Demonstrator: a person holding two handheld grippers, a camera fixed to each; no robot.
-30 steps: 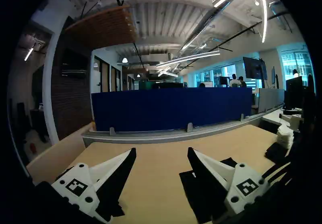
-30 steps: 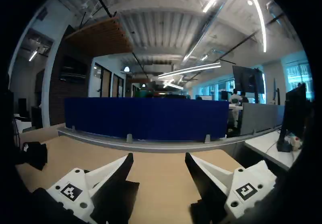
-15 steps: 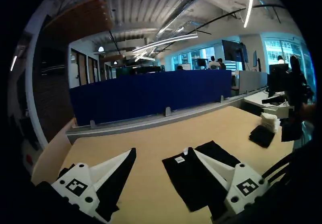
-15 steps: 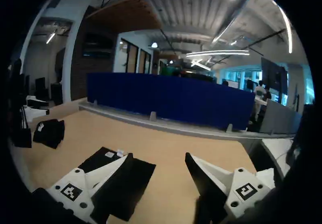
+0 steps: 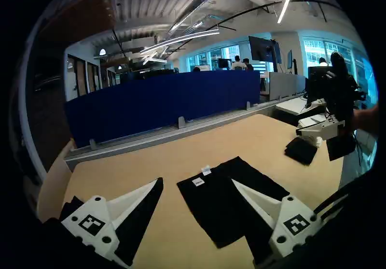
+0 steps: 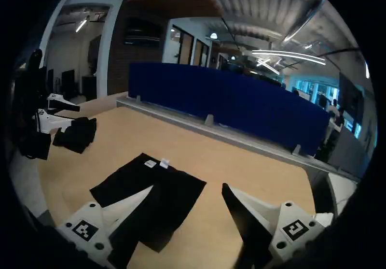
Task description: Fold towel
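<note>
A broad light wooden surface (image 5: 159,155) runs from near to far and ends at a long blue fabric partition (image 5: 159,100) standing along its far edge. A black towel (image 5: 219,196) lies spread flat on the surface. In the left gripper view it sits right of centre; in the right gripper view it sits left of centre (image 6: 159,191), so it lies between the two claws.

The left claw (image 5: 196,181) is spread wide, with nothing between its white and black fingers. Its right finger overlaps the near edge of the towel in the picture; whether it touches the cloth cannot be told. The right claw (image 6: 188,187) is also spread wide and holds nothing. Its left finger overlaps the towel's near part, and contact again cannot be told.

In the left gripper view a small folded black cloth (image 5: 300,149) rests at the far right of the surface, just beside the other claw and the hand (image 5: 367,119) holding it. In the right gripper view another folded black pile (image 6: 77,133) sits at the far left, well apart from the towel.

Two small white tags (image 5: 202,176) lie at the towel's far edge
</note>
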